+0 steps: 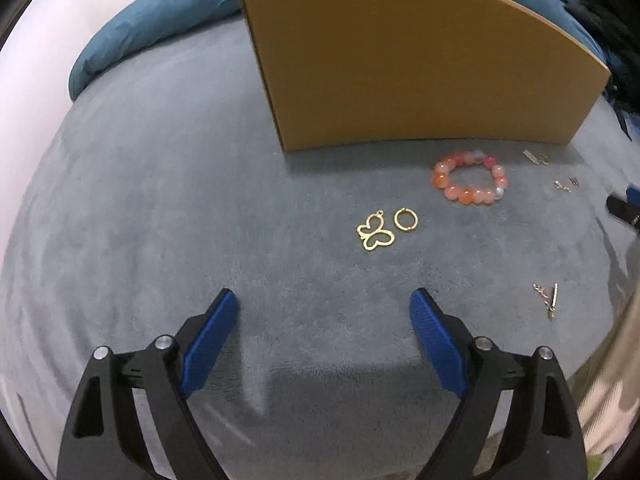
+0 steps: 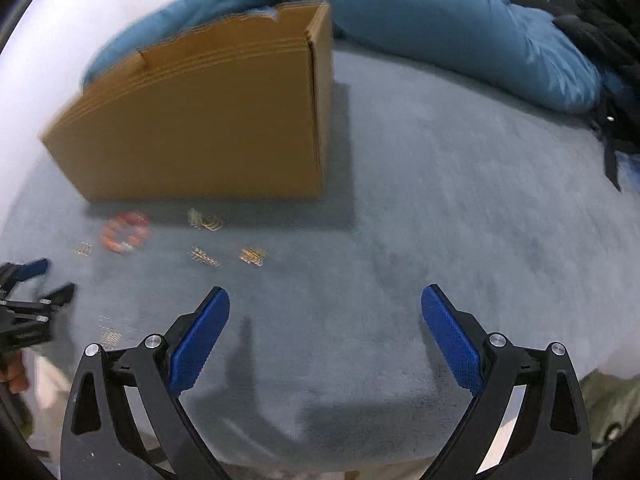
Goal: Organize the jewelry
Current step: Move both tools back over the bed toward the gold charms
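Both claws, left claw [image 1: 324,300] and right claw [image 2: 325,298], gape wide and empty over grey plush bed cover [image 1: 160,200]; gold butterfly pendant [image 1: 375,235], gold ring [image 1: 405,219], pink-orange bead bracelet [image 1: 469,178] lie before brown cardboard box [image 1: 416,64].

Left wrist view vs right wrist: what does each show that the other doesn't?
Only the left wrist view: a sharp gold butterfly pendant beside a gold ring, ahead of the open, empty left tongs.

Only the right wrist view: the cardboard box's right end and torn top edge, and the open, empty right tongs.

Both: the cardboard box, pink bead bracelet, grey blanket, blue duvet.
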The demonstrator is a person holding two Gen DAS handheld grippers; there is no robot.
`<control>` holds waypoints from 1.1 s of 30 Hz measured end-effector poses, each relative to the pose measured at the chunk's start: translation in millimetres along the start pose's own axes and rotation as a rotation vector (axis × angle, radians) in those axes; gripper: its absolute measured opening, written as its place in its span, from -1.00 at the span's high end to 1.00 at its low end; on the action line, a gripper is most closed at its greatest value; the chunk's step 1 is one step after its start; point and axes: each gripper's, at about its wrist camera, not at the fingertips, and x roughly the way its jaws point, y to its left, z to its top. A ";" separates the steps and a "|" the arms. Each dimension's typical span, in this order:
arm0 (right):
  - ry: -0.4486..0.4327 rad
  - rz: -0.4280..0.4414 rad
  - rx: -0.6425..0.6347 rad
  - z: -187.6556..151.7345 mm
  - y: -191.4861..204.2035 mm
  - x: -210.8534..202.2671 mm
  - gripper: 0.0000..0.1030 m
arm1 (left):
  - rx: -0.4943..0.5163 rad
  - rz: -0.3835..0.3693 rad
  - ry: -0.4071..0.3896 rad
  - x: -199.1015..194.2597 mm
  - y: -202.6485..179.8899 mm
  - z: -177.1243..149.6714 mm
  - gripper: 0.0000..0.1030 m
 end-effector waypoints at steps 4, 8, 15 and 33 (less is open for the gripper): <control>0.003 -0.028 0.010 -4.6 1.1 16.3 -0.85 | 0.012 0.016 -0.008 1.7 -0.7 0.6 -0.89; -0.021 -0.056 0.002 -8.3 6.2 19.7 -0.85 | 0.009 0.018 0.007 4.6 -2.0 3.9 -0.89; -0.036 -0.052 0.028 -22.3 5.8 15.0 -0.85 | 0.021 0.016 0.022 8.6 -5.6 5.6 -0.89; -0.114 -0.004 0.029 -41.4 -5.7 2.9 -0.85 | 0.023 0.011 -0.087 13.1 -6.0 -22.6 -0.91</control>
